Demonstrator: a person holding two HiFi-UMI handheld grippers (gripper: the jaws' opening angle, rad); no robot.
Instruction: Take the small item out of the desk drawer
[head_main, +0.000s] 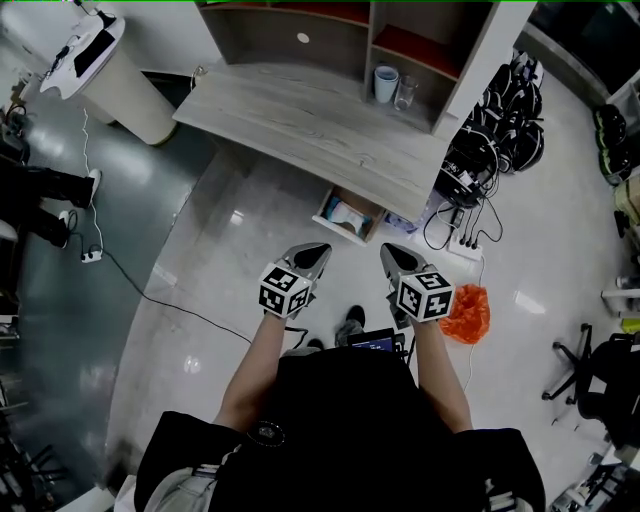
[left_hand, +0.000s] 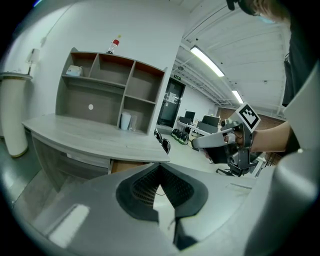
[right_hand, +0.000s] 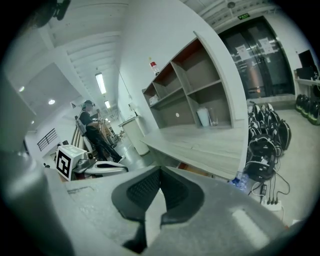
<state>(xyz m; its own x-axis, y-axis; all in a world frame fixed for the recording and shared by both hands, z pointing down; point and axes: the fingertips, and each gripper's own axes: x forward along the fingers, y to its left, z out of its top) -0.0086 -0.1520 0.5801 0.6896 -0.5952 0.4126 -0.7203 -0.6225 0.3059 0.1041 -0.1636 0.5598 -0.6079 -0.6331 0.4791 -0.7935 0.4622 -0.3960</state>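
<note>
Where the head view looks down, the open light-wood desk drawer (head_main: 341, 232) juts from under the long grey wooden desk (head_main: 300, 120), with a small pale item (head_main: 348, 213) lying inside. The left gripper (head_main: 312, 257) and right gripper (head_main: 398, 260) hang on its near side, apart from it.
Left gripper view: jaws closed tip to tip, nothing between.
Right gripper view: jaws likewise together, empty.

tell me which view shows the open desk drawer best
The head view: it looks down into the open drawer, showing light items inside. Both gripper views show only a brown sliver of it under the desktop.
</note>
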